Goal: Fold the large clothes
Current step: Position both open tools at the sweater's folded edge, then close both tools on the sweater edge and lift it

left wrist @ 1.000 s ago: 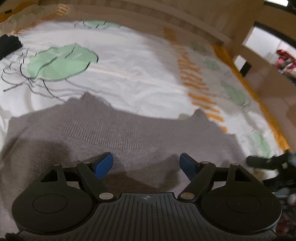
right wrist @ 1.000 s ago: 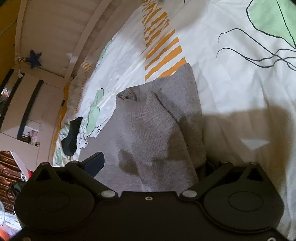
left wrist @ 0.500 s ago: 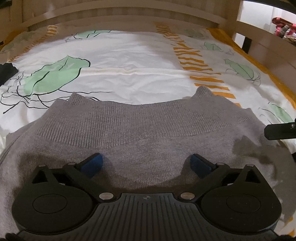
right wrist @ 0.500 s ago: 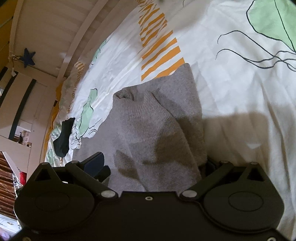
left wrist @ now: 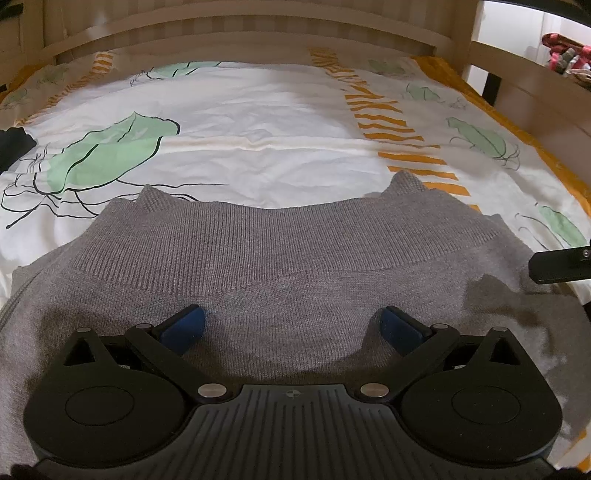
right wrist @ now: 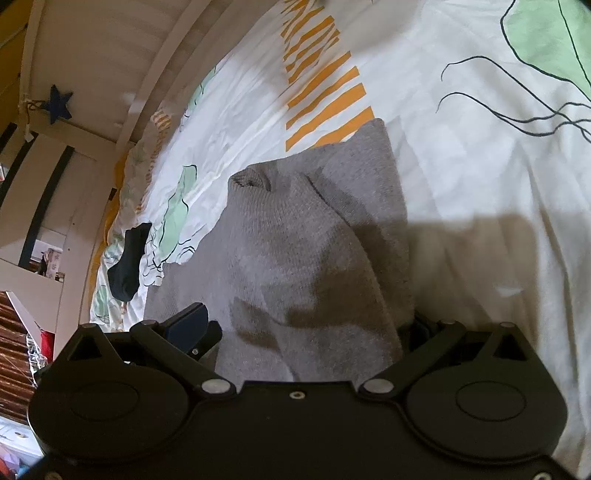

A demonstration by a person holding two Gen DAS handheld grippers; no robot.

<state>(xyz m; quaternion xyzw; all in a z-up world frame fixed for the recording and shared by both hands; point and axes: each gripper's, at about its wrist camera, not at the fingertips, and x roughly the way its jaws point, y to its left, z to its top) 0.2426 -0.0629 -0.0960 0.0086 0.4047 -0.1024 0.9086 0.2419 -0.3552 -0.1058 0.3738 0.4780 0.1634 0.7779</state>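
Note:
A grey knitted sweater (left wrist: 288, 254) lies on the bed, its ribbed hem edge facing the headboard. My left gripper (left wrist: 291, 326) is open, its blue fingertips (left wrist: 184, 326) spread wide just above the grey knit, holding nothing. In the right wrist view the same sweater (right wrist: 306, 251) shows bunched, with a folded layer and a cuff opening on top. My right gripper (right wrist: 306, 325) is open with the grey fabric lying between its jaws; its right finger is hidden under the cloth. A black finger of the right gripper (left wrist: 557, 264) shows at the right edge of the left wrist view.
The bed has a white duvet (left wrist: 258, 140) with green leaf and orange stripe prints. A wooden headboard (left wrist: 240, 33) stands behind it. A dark garment (right wrist: 129, 258) lies on the far side of the bed. A blue star (right wrist: 57, 103) hangs on the wall.
The left gripper has swung to face the headboard squarely and come lower over the sweater, which now fills more of its view. The right gripper has barely moved.

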